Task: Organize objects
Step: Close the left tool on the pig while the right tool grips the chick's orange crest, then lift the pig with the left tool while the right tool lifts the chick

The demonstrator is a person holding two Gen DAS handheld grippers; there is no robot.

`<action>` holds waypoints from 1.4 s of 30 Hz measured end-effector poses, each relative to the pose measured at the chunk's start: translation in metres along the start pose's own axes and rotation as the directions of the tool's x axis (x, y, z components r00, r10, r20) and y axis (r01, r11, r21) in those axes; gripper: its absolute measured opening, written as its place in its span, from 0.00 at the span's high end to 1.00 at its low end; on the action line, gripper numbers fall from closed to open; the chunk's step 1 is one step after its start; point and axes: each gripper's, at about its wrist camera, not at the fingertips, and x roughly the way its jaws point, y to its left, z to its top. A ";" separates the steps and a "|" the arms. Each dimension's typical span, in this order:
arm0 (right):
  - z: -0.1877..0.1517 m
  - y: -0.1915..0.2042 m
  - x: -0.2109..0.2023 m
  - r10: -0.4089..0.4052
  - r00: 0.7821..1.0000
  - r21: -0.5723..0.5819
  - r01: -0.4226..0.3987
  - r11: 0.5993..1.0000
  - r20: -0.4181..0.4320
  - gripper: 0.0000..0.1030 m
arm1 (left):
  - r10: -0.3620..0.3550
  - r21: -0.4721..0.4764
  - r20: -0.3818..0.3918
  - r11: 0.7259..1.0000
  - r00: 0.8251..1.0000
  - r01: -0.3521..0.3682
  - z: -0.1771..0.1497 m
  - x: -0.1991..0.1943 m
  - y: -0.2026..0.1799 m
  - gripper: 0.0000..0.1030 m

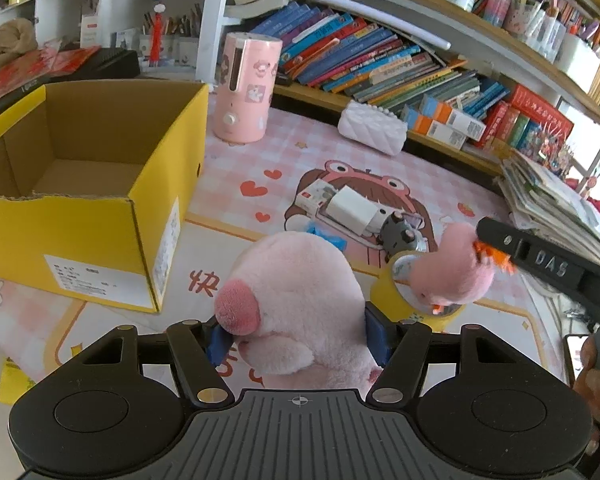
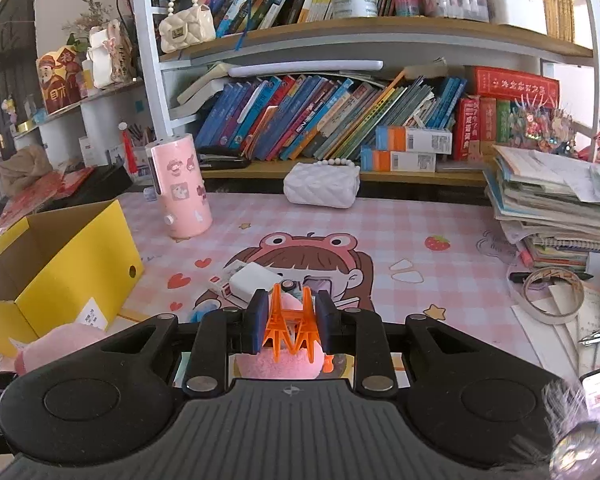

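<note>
My left gripper [image 1: 300, 334] is shut on a large pink plush toy [image 1: 300, 292] just above the mat. My right gripper [image 2: 292, 316] is shut on the orange comb of a small pink plush bird [image 2: 280, 362]; the bird also shows in the left wrist view [image 1: 452, 272], held over a yellow tape roll [image 1: 396, 300]. An open yellow cardboard box [image 1: 80, 216] stands at the left, its inside bare; it also shows in the right wrist view [image 2: 60, 264]. A white charger and small boxes [image 1: 348, 208] lie on the mat behind the plush.
A pink cylindrical humidifier [image 1: 246, 88] and a white quilted bag [image 1: 372, 128] stand at the back of the pink mat. A bookshelf [image 2: 340, 120] runs behind. A pile of books [image 2: 556, 208] and a tape ring [image 2: 552, 296] lie at the right.
</note>
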 end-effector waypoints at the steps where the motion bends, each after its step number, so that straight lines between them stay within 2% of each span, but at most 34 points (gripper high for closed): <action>1: 0.002 0.001 -0.003 -0.008 1.000 0.002 0.008 1.000 0.018 0.77 | -0.003 0.001 0.003 1.000 1.000 0.003 0.000 -0.001 0.001 0.37; 6: 0.009 0.007 -0.018 -0.030 0.997 0.000 0.030 1.000 0.070 0.77 | -0.024 0.010 0.029 1.000 0.999 0.023 0.005 -0.008 0.006 0.37; 12: 0.007 0.009 -0.026 -0.058 0.995 0.008 0.058 0.998 0.076 0.77 | -0.033 0.016 0.027 0.999 0.999 0.032 0.005 -0.012 0.009 0.37; 19: 0.005 -0.019 -0.033 -0.189 0.978 0.073 0.183 0.980 0.086 0.77 | -0.053 0.032 0.015 0.998 0.998 0.053 0.004 -0.008 0.004 0.37; 21: 0.001 -0.030 -0.033 -0.215 0.974 0.087 0.209 0.974 0.068 0.77 | -0.061 0.035 0.009 0.998 0.998 0.060 0.003 -0.006 0.000 0.37; 24: -0.010 -0.050 -0.028 -0.233 0.972 0.138 0.232 0.963 -0.011 0.77 | -0.069 0.046 -0.006 0.997 0.998 0.069 0.002 -0.002 -0.007 0.37; 29: -0.028 -0.069 -0.016 -0.224 0.968 0.192 0.243 0.951 -0.117 0.77 | -0.075 0.067 -0.023 0.995 0.997 0.077 -0.001 0.002 -0.017 0.37; 35: -0.034 -0.072 -0.012 -0.206 0.969 0.174 0.228 0.958 -0.137 0.77 | -0.068 0.070 -0.046 0.995 0.997 0.071 -0.003 0.009 -0.023 0.37; 38: -0.036 -0.068 -0.011 -0.205 0.970 0.133 0.222 0.966 -0.128 0.71 | -0.066 0.077 -0.054 0.995 0.996 0.070 -0.003 0.012 -0.026 0.37; 42: -0.037 -0.066 -0.003 -0.222 0.964 0.085 0.236 0.968 -0.144 0.58 | -0.063 0.079 -0.058 0.995 0.996 0.067 -0.002 0.015 -0.028 0.37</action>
